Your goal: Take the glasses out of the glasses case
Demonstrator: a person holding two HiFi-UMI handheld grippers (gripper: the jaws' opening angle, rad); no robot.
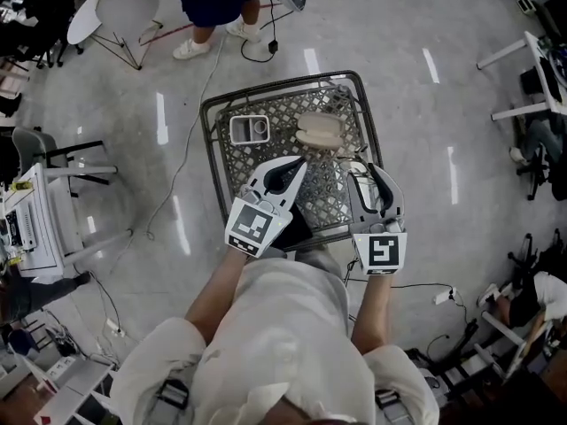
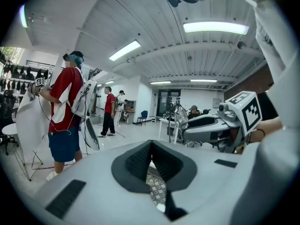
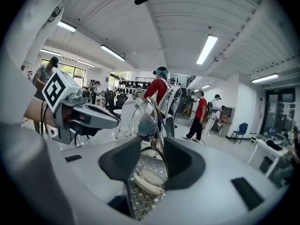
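The right gripper (image 3: pixel 152 157) has its jaws clamped on the thin wire frame of the glasses (image 3: pixel 144 121), one lens standing above the pads, the other down between them; the left gripper (image 2: pixel 151 157) has its jaws pressed together with nothing in them; both tools point forward and slightly down, side by side above the near part of the mesh table (image 1: pixel 326 189), the left one angled inward; behind them the left forearm (image 1: pixel 217 290) and right forearm (image 1: pixel 372 312) reach out from the torso; the beige glasses case (image 1: pixel 319 131) lies farther along the mesh, near a white tray (image 1: pixel 250 129).
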